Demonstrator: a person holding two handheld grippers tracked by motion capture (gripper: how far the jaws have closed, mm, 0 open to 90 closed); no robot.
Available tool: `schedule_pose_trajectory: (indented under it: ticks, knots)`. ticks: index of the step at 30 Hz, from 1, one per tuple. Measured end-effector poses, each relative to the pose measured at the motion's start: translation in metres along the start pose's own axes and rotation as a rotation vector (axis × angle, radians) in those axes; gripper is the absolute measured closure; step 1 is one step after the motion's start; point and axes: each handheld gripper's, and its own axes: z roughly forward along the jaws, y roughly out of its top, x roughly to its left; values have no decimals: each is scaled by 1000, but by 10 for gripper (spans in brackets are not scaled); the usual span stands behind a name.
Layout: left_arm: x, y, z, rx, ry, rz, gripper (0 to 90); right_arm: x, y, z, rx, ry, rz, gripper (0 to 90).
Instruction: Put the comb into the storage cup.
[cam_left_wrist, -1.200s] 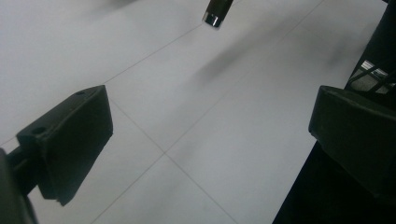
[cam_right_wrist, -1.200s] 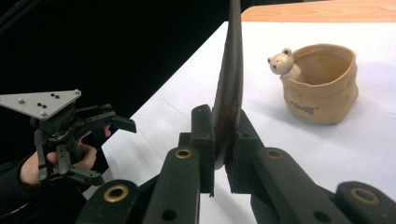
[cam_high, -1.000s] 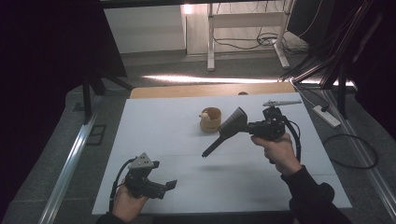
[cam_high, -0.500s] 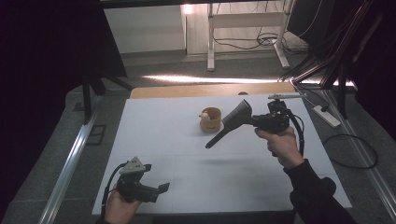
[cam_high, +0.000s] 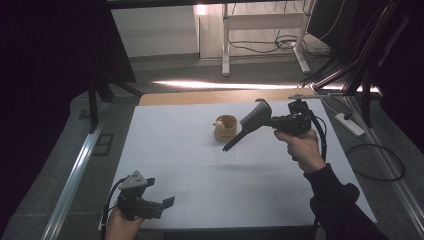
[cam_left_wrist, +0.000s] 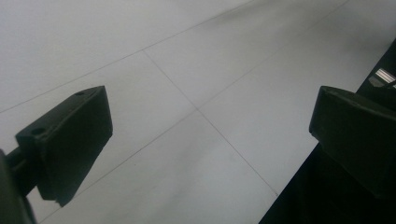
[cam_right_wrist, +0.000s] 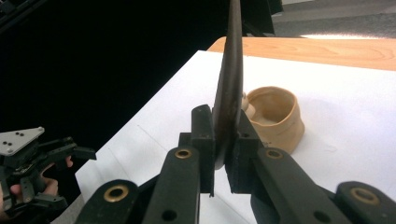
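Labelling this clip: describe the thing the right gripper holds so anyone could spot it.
On the white table, look right of the small tan cup near the far edge. The right gripper is shut on a dark spatula, held above the table. It is long, slanted and dark, unlike the squat cup.

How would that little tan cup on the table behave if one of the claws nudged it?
The tan cup would probably slide rather than tip, since it looks squat and wide and sits on a smooth white table. Its rim looks wavy and uneven in the right gripper view, so it may be soft and give under a squeeze.
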Motion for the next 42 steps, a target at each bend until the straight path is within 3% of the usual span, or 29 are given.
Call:
schedule_pose_trajectory:
  ticks: [20, 42]
  knots:
    - [1, -3, -5, -1, 23, 10, 18, -16, 24, -3, -33, -56, 39, 837]
    - [3, -2, -3, 15, 5, 2, 4, -22, 51, 3, -72, -114, 38, 837]
